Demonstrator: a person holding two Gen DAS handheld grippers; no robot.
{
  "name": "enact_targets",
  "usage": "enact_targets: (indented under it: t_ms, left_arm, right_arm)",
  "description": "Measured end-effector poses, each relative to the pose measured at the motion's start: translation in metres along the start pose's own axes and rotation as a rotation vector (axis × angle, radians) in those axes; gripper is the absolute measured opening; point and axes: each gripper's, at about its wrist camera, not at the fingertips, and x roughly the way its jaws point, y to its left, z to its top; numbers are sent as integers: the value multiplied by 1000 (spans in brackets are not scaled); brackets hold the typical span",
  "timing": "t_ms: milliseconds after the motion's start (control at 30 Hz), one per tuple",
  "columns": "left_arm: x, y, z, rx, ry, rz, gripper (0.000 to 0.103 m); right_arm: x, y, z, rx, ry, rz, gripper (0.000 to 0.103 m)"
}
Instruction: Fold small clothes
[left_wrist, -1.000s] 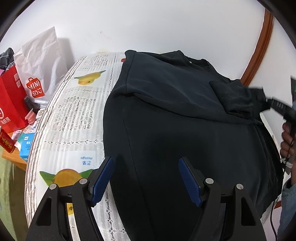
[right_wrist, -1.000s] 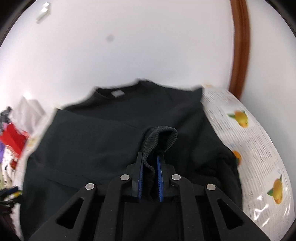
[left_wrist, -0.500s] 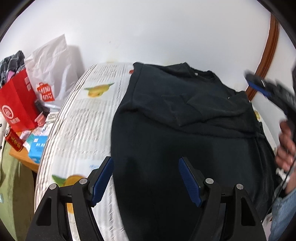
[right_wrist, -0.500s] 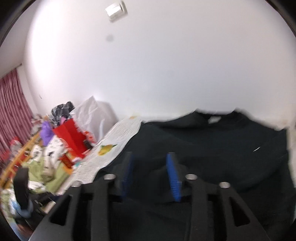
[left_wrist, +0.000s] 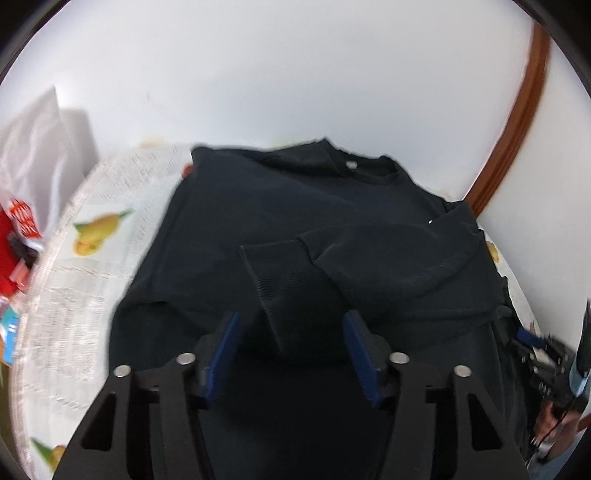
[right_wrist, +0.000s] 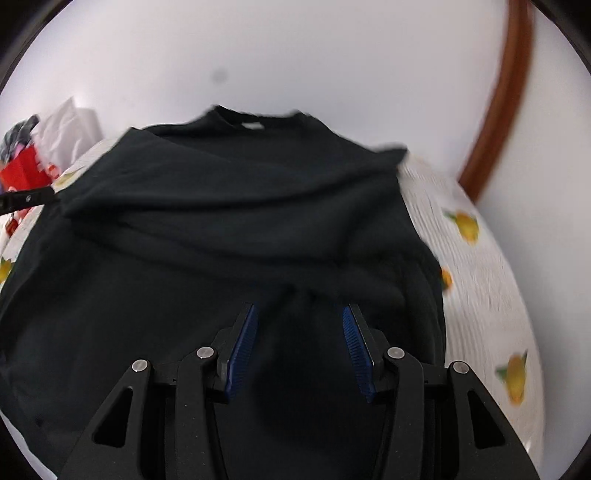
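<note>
Your two grippers hover over the black sweater (left_wrist: 280, 206), both spread and empty.

The sweater lies flat on the fruit-print tablecloth (left_wrist: 81, 266), one sleeve cuff (left_wrist: 273, 273) folded across its chest. Your left gripper (left_wrist: 290, 332) has just narrowed above the cuff; your right gripper (right_wrist: 298, 325) has just widened near the sweater's right edge.

Left hand-held gripper (left_wrist: 290, 341) just narrowed, right hand-held gripper (right_wrist: 299, 341) parted

The right gripper (right_wrist: 299, 347) hangs over the black sweater (right_wrist: 221, 229), jaws apart and empty; the fruit-print cloth (right_wrist: 480, 295) lies to its right.
</note>
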Motion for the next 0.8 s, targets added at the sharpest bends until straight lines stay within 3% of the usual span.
enact_targets:
  t_ms: [200,267,333,500,600,800]
  left_arm:
    - [32,4,3,-75,59,-23,34]
    - [30,0,4,-62,47,-9,10]
    - [24,-5,7,-37,21,28,9]
    - [-16,0,28,-44,-143,57,8]
    - [-30,7,39,-12,-214,179,8]
    - [3,35,24,-39,-84,275,8]
  right_arm:
    - [11,-17,-16,65,-7,32,48]
    - [13,-15,-17,62,-7,27,48]
    - [19,-13,-17,60,18,27,48]
    - [18,-13,-17,66,20,36,48]
    - [17,-13,-19,65,18,31,48]
    - [15,-12,-17,62,18,19,48]
